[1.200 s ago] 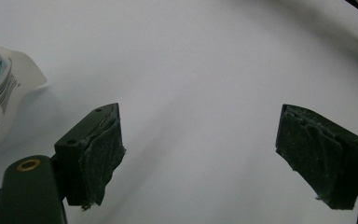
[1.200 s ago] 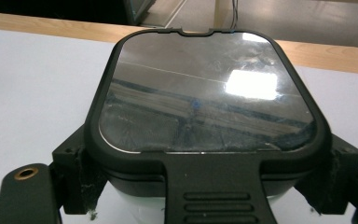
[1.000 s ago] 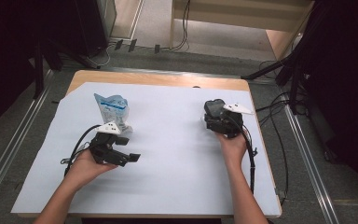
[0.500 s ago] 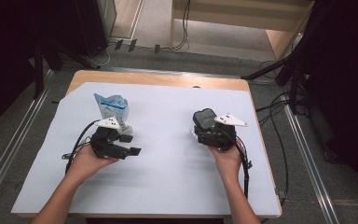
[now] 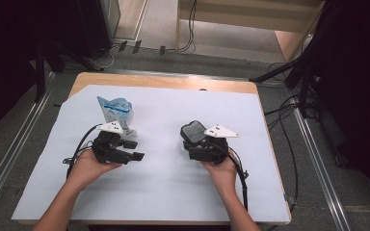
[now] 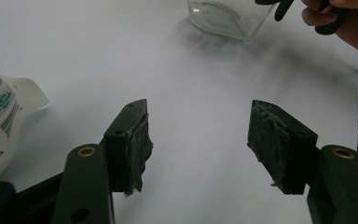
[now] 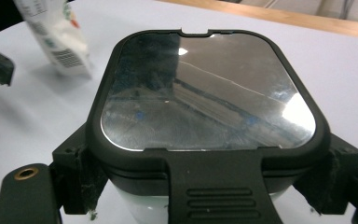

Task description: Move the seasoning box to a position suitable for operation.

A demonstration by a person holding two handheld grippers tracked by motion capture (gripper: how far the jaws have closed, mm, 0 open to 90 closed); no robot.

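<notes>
From the high view: a wooden counter (image 5: 164,81) under a white sheet (image 5: 173,192), with the left gripper (image 5: 134,150) held low at the left and the right gripper (image 5: 187,144) held at the right, each in one hand. Near the left gripper, just behind it, a standing blue and white pouch (image 5: 116,111).

From the right gripper view: a closer look at what the high view leaves small, a clear container (image 7: 154,212) with a dark lid (image 7: 205,98), rounded square in outline, glossy grey top panel mirroring the room, a notch at the far rim and a ribbed latch tab at the near edge. Jaws pressed against both sides of the container just under the lid, clamped on it. Whether lifted off the sheet or resting on it, cannot tell. Blurred pouch at upper left.

From the left gripper view: jaws spread wide apart with nothing between them, worn dark padding on the inner faces. Glass base of the container at the top edge, with fingers of the right hand (image 6: 349,23) beside it. White back of the pouch at far left, carrying a QR code, a small green emblem and tiny print too small to read.
</notes>
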